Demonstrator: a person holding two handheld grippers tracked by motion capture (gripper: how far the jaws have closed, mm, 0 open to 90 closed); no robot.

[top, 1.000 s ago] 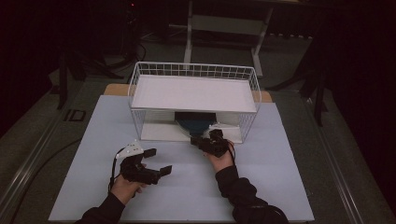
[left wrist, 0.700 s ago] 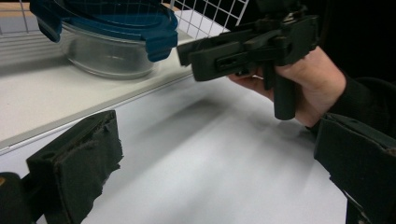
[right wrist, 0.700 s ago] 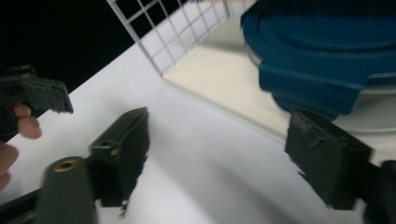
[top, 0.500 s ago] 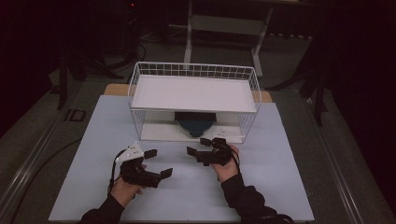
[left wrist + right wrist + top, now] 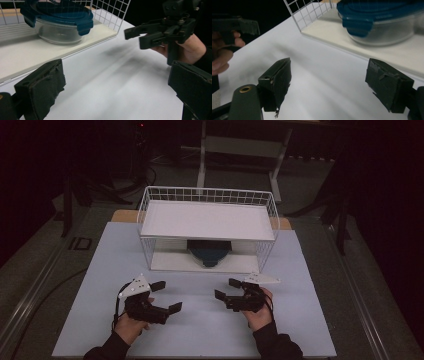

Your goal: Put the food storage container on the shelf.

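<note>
White tabletop [image 5: 200, 330] was seen under dark surroundings. Lidded glass container [image 5: 208, 252] was noted mid-frame on the lower shelf of the wire rack [image 5: 207, 220]. Left gripper [image 5: 165, 297], lower left, and right gripper [image 5: 224, 289], lower right, were spread wide and empty, the right's jaws having just been opening.

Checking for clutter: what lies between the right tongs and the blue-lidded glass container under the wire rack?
Just bare white tabletop up to the rack's white base board, as the right gripper view shows; right tongs, container.
</note>
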